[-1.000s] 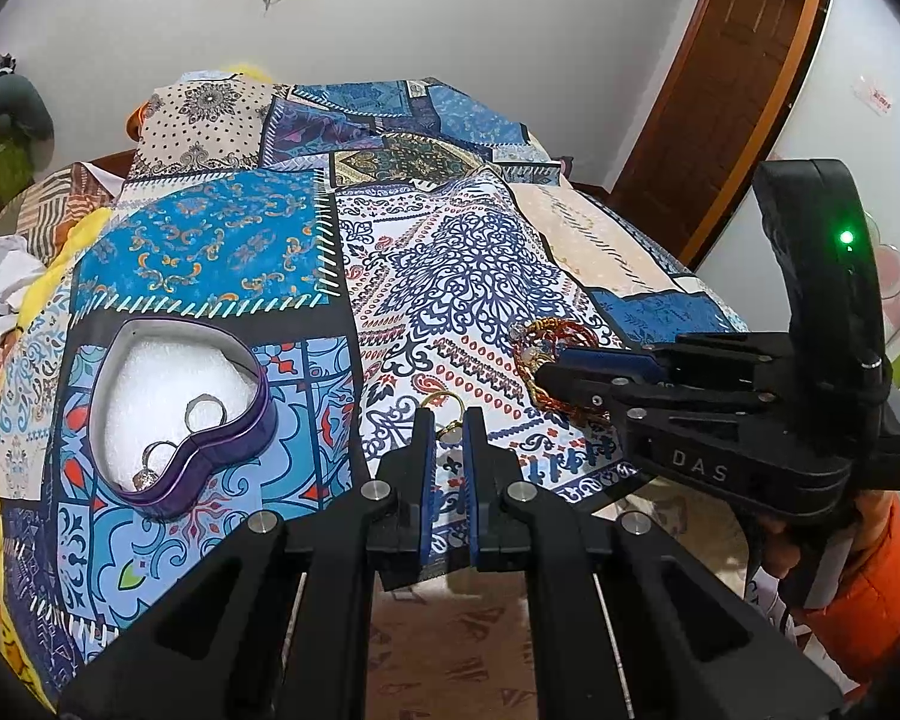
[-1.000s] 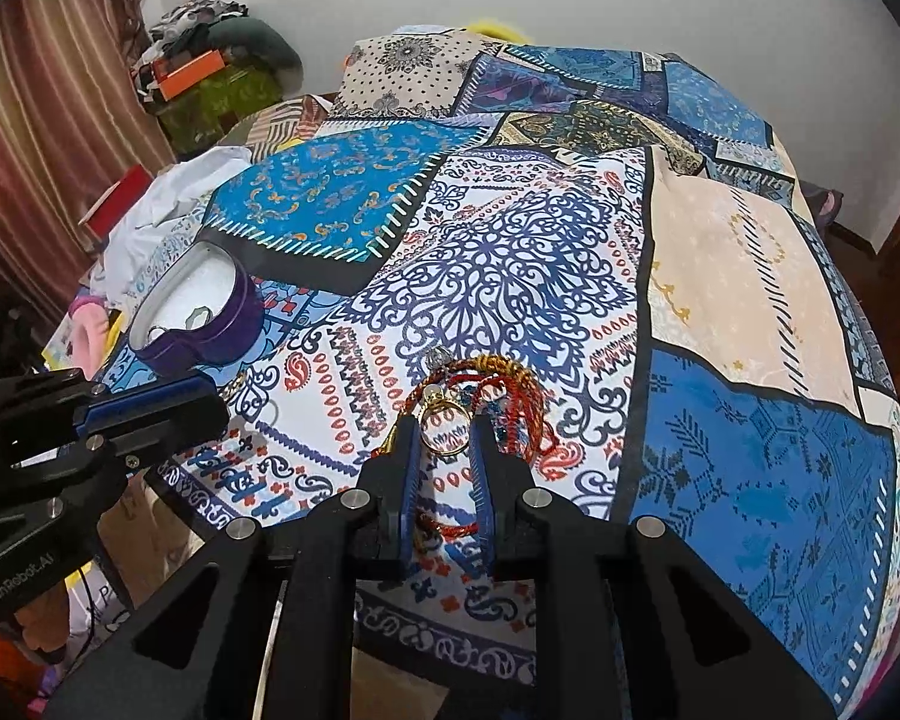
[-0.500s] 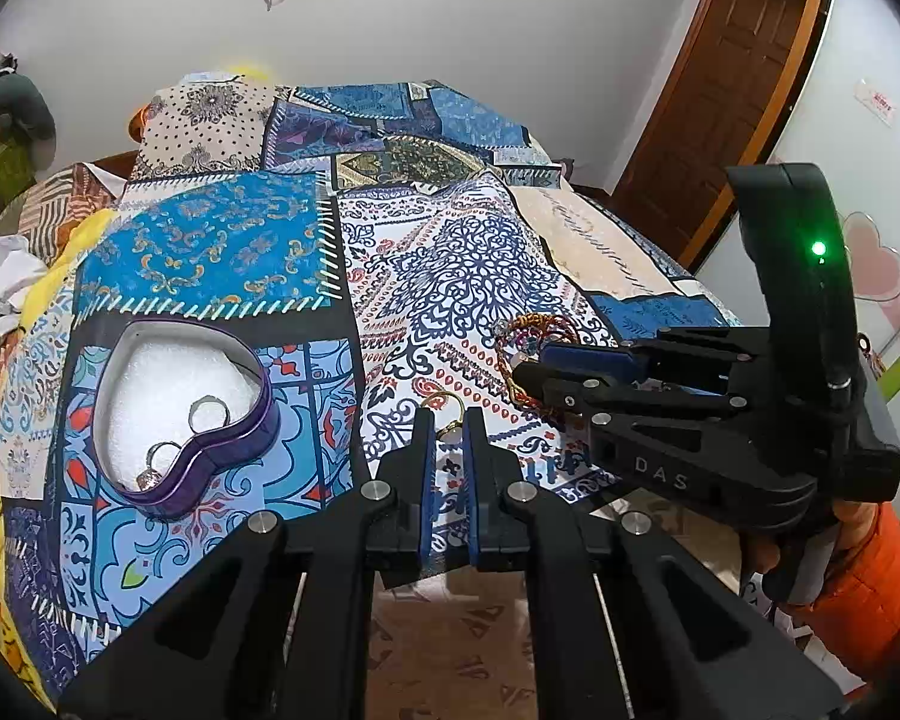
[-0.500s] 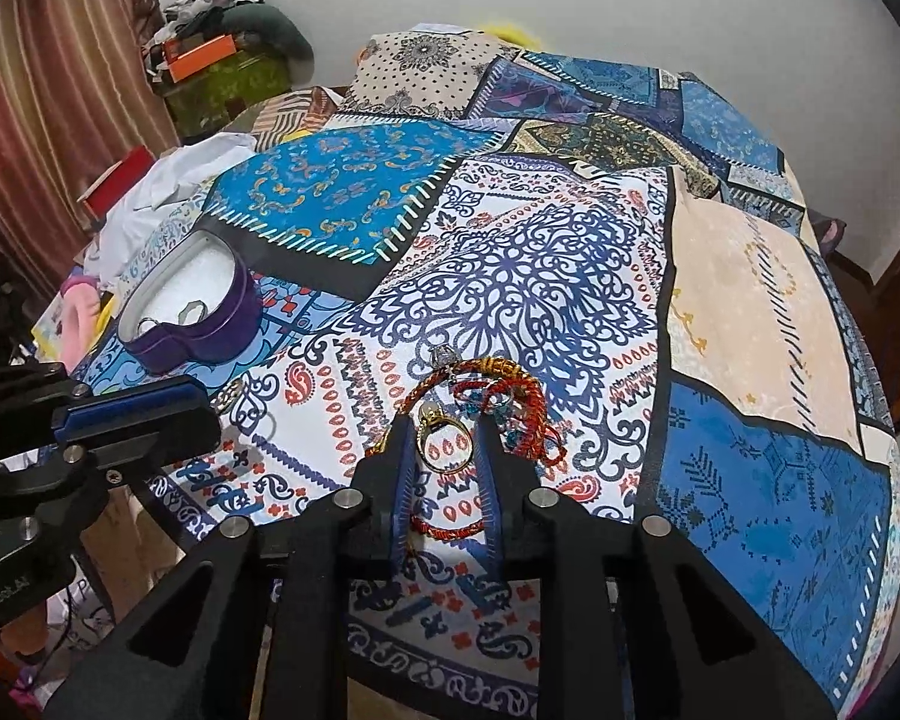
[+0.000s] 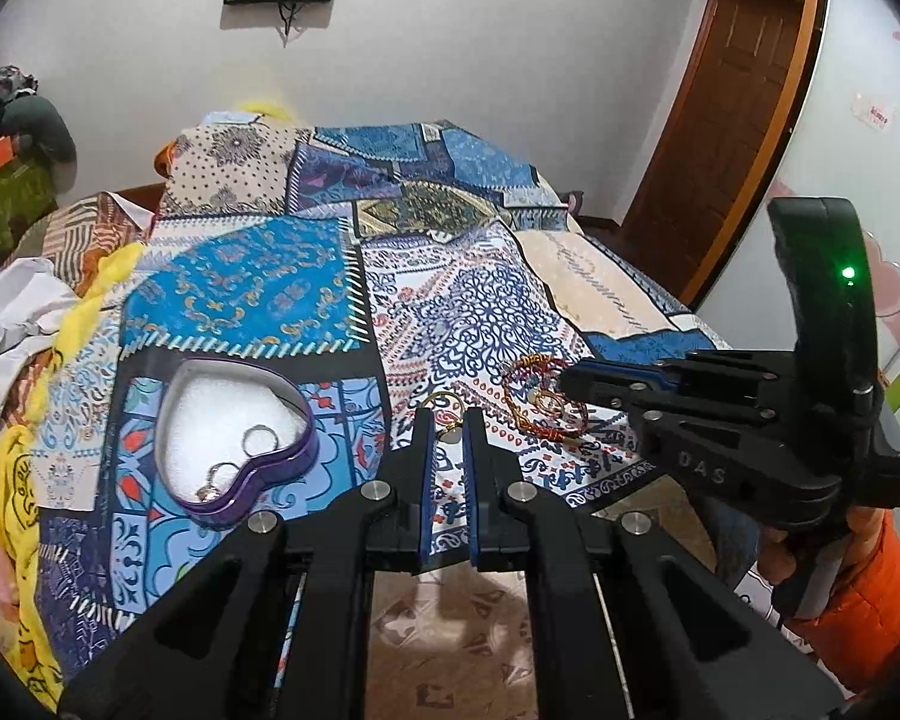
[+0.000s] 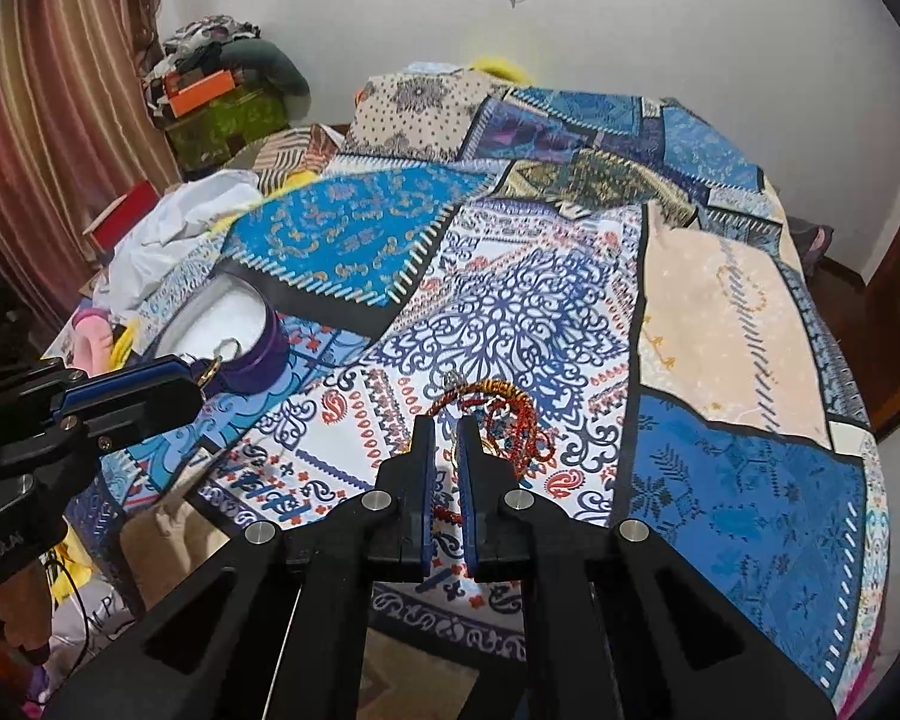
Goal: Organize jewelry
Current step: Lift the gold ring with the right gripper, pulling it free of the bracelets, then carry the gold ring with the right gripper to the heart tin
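A purple heart-shaped box [image 5: 234,438] with white lining holds silver rings [image 5: 258,438] on the patterned bedspread; it also shows in the right wrist view [image 6: 258,348]. My left gripper [image 5: 447,420] is shut on a gold ring [image 5: 444,405], which also shows at its tip in the right wrist view [image 6: 210,369]. My right gripper [image 6: 444,432] is shut on a gold ring [image 5: 546,402] lifted over a pile of red and orange bracelets [image 6: 504,414], which also shows in the left wrist view [image 5: 540,396].
The bedspread [image 6: 720,312] ends at the near edge, with floor [image 5: 450,630] below. White cloth and clutter [image 6: 168,234] lie at the left. A wooden door [image 5: 720,90] stands at the right.
My right gripper has narrowed onto the gold ring from the bracelet pile and lifted. My left gripper has moved slightly toward the heart box with its ring.
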A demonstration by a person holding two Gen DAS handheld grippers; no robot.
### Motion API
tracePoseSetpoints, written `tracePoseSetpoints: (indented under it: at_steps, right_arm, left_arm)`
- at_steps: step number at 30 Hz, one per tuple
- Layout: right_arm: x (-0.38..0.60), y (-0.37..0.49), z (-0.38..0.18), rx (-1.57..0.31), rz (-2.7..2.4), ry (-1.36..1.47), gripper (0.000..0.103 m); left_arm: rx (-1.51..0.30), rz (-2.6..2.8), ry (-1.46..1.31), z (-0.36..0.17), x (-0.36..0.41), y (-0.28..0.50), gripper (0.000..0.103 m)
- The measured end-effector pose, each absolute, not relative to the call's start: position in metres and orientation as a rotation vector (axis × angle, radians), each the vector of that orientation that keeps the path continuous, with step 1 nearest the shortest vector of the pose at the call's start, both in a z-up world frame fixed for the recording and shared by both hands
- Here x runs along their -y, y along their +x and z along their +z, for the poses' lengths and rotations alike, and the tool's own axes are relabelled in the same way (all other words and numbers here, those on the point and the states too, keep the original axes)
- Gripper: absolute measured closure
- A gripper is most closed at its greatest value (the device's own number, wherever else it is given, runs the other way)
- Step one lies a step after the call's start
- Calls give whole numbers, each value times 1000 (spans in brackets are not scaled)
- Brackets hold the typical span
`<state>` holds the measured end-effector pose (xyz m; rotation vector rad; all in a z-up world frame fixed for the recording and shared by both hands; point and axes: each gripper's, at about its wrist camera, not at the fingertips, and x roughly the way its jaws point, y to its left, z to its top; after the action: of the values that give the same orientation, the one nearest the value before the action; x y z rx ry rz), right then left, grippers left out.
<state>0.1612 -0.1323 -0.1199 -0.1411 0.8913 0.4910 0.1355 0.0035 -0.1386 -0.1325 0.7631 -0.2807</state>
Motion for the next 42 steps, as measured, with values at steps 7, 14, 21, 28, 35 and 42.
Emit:
tracePoseSetpoints:
  at_steps: [7,14,21,28,35,42]
  right_arm:
    - [138,155,-103,-847,473,-129,97]
    - [126,167,-127,-964,490,-145,91]
    - [127,174,-147,-1023,463,-124,83]
    - [132,179,-145,-1020,457,-99,83]
    - [130,184,-154,-1024,432,-138,83]
    - [125,188,-158,-1009,439,-167,83]
  left_arm:
    - [-741,-253,-144,-132,-16,128,96]
    - [-742,-240,-162,-134,-27,124,96]
    - [-746,-230,-174,-139,-34,124,96]
    - [-758,-240,-188,-146,-35,128,96]
    - [-769,-247,-196,-152,-35,134,96]
    - [-783,-247,-198,-156,-34,137,96]
